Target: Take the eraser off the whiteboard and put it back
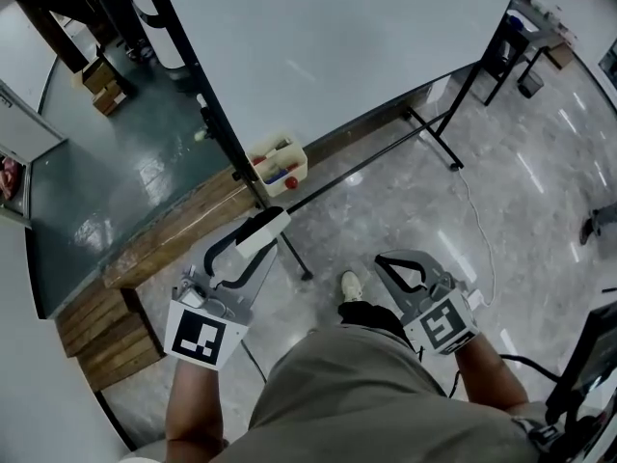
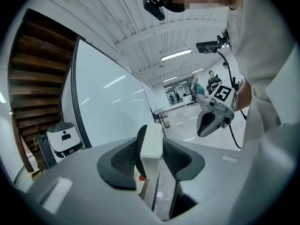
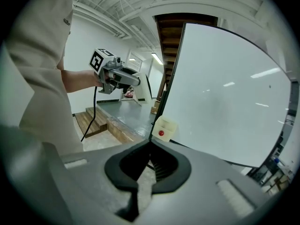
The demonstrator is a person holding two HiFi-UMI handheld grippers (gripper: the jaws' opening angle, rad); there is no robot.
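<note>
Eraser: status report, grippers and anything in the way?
Left gripper shut on eraser, off the whiteboard. Right gripper shut, empty. Nothing seen blocking the board.

1. Glossy pale marble floor (image 1: 540,191) is stretching under and ahead of the right gripper (image 1: 384,260), mirroring lights.
2. Wooden steps (image 1: 106,336) are lying left of the left gripper (image 1: 262,234), edging a dark green platform (image 1: 125,162).
3. A brown staircase (image 2: 33,78) is climbing beyond the left gripper.
4. Ceiling strip lights (image 2: 177,55) are glowing above.

The white block eraser (image 2: 151,144) is clamped in the left claw (image 2: 152,162), seemingly clear of the blank whiteboard (image 1: 337,37).
</note>
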